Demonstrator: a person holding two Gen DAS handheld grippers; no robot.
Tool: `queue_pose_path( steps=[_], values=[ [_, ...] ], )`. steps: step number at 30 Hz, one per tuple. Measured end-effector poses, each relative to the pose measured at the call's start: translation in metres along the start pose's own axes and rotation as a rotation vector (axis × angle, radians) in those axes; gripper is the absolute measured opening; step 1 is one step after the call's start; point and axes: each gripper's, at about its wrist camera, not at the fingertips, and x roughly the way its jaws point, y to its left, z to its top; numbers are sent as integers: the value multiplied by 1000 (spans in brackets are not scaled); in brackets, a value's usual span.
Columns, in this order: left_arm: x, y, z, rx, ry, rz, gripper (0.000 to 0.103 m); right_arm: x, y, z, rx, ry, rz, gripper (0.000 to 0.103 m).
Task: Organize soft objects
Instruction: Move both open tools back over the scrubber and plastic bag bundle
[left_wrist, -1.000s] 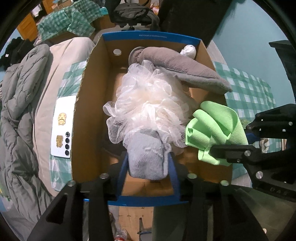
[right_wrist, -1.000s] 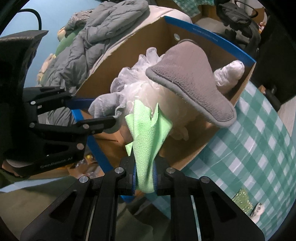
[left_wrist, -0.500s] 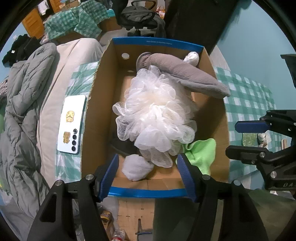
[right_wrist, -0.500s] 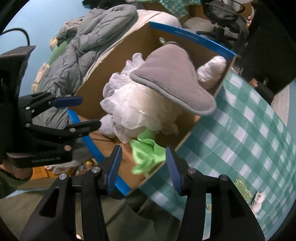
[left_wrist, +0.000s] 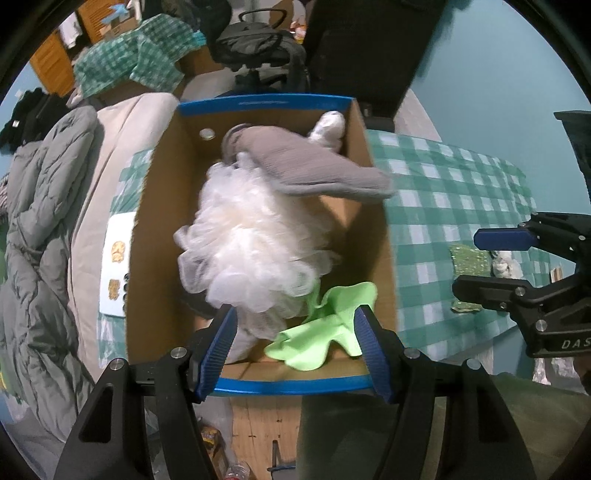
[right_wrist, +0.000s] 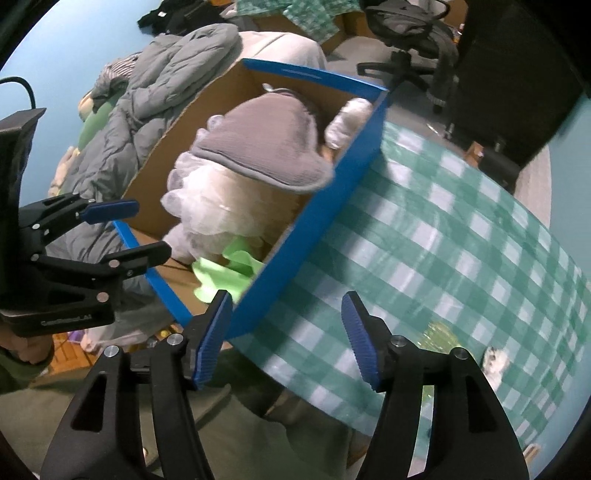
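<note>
A cardboard box with a blue rim (left_wrist: 266, 101) holds a white mesh puff (left_wrist: 251, 251), a grey padded cloth (left_wrist: 314, 170) lying across it, and a white bundle (left_wrist: 328, 125) at the far corner. A light green cloth (left_wrist: 325, 328) lies crumpled in the near right corner, with a pale grey sock (left_wrist: 240, 343) beside it under the puff. My left gripper (left_wrist: 295, 347) hangs open above the box's near edge, nothing between its fingers. My right gripper (right_wrist: 286, 336) is over the box's outer blue wall (right_wrist: 314, 221) and the checked cloth, its jaws opening and empty.
A white phone (left_wrist: 116, 266) lies left of the box. A grey quilted jacket (left_wrist: 33, 240) is heaped further left. The green checked tablecloth (left_wrist: 443, 192) spreads right of the box, with a glittery green pad (left_wrist: 469, 258) and a small white thing (right_wrist: 493, 360) on it.
The left gripper opened and let the grey sock fall into the box. The right gripper opened, dropped the green cloth in the near corner, and drew back to the right. Both rose a little.
</note>
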Motion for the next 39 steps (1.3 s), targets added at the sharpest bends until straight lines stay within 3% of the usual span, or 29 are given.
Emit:
queue_pose_path(
  steps=[26,39],
  values=[
    [12,-125,23,163,14,-54,68,-52,-121,-79,221,-22,-103,67],
    [43,-180,26,229,74,-118,72,-49,-179,-123,308,30,-174,67]
  ],
)
